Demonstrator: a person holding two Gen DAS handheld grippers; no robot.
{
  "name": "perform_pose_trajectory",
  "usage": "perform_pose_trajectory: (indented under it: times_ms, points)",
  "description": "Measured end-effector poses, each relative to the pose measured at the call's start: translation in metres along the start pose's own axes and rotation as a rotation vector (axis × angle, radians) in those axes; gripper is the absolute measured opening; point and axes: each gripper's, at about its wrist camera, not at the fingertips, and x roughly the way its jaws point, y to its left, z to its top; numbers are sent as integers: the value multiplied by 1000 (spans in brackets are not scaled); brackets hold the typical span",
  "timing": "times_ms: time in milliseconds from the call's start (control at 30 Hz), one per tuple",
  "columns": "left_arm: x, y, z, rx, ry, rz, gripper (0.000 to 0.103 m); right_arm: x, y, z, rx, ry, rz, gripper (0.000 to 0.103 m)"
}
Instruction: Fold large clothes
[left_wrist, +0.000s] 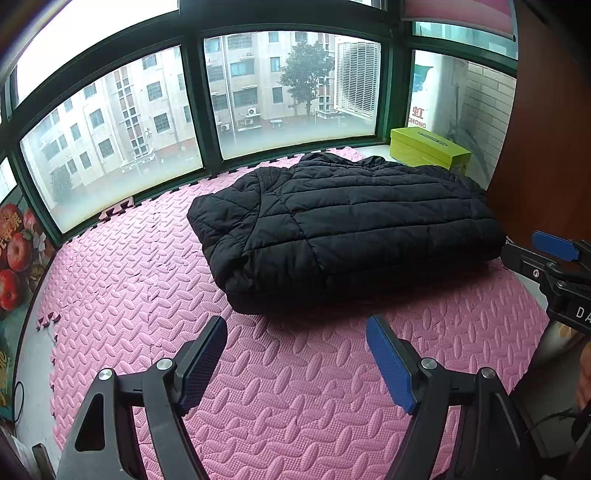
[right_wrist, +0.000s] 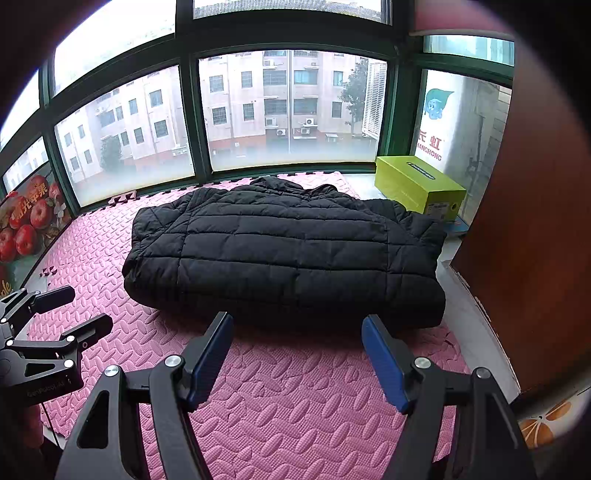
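While black jacket (right_wrist: 284, 254) lies folded on pink mat (right_wrist: 295, 406), both grippers (left (left_wrist: 297, 363), right (right_wrist: 297, 363)) gape, empty.

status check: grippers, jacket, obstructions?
Left gripper and right gripper open, empty, over pink mat. Black jacket lies folded, untouched. Green box beside it, nothing blocking.

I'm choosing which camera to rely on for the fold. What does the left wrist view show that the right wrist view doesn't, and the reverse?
Only the left wrist view: the right claw at its right edge, open, beside the black puffer jacket.

Only the right wrist view: the left claw at its left edge, open, and an orange-slice picture low on the right.

Both: the jacket on the pink foam mat, the green box, the apple poster, the windows.
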Motion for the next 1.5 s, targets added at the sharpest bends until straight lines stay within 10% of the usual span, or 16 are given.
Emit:
perform_pose_trajectory:
  times_ms: [1500]
  points:
    - [2,-4,-4,33,-11,2,83,2,4,2,-25,0,27,79]
